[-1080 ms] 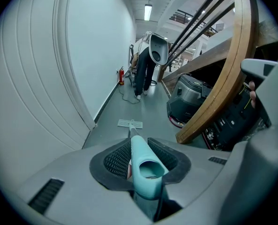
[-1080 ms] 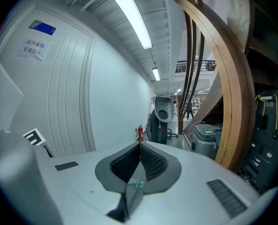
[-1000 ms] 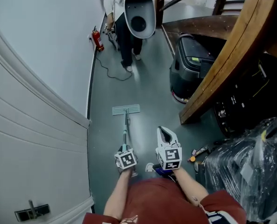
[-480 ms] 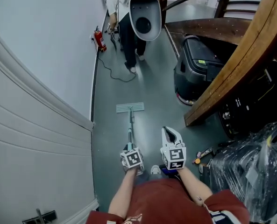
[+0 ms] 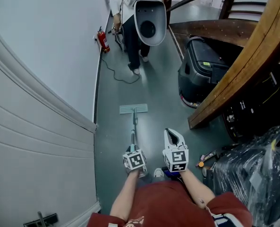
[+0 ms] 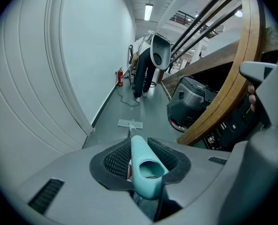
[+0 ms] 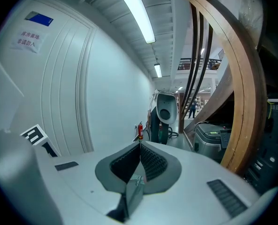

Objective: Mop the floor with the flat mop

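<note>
Head view: one mop (image 5: 133, 109) is lying head-flat on the floor (image 5: 114, 141), its pole (image 5: 133, 131) running back into the left tongs (image 5: 133, 150). The right tongs (image 5: 172, 135) are hanging beside it, apart. Open floor is running ahead between the wall (image 5: 45, 56) and one machine (image 5: 201, 70), with one person (image 5: 130, 41) standing beyond.

Left gripper view: the tongs are clamping the pole.

Right gripper view: the tongs are pressing together, empty.
</note>
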